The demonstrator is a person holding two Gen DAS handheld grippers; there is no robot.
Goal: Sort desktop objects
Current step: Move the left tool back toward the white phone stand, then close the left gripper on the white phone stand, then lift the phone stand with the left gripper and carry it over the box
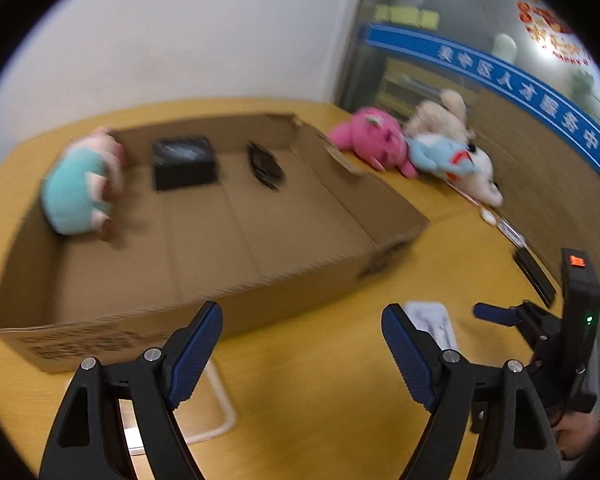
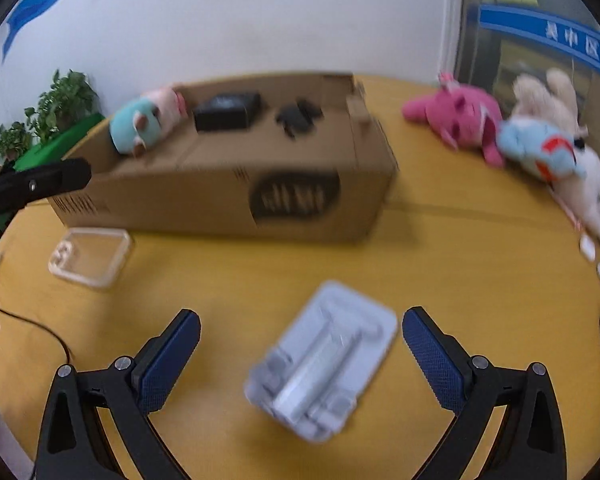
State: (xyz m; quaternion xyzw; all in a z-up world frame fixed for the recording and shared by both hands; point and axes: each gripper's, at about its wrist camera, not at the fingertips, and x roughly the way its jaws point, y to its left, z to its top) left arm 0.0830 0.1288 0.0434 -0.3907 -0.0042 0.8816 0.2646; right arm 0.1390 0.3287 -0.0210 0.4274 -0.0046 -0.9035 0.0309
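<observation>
Yellow wood covers the table (image 2: 440, 264), and a big cardboard box (image 1: 204, 240) sits on it. Inside the box are a teal and pink plush toy (image 1: 80, 184), a black box (image 1: 184, 162) and a small dark thing too blurry to name.

A pale blue-grey plastic tray (image 2: 324, 360) lies flat on the table, between the two fingers of the right gripper (image 2: 300, 356). Its jaws are wide open and hold nothing. The left gripper (image 1: 302, 356) is wide open too, with only bare table between its fingers. A clear plastic case (image 2: 90, 256) lies near the front of the cardboard box. A pink plush (image 2: 460, 120), a light blue plush (image 2: 540, 148) and a cream plush (image 2: 548, 96) wait in a pile at the far edge.

The tray looks thin, flat and slippery. If the right gripper squeezes only a corner, the tray may tip, bend or slide away. The pictures are blurry, so a fast grab could miss or bump the tray.
</observation>
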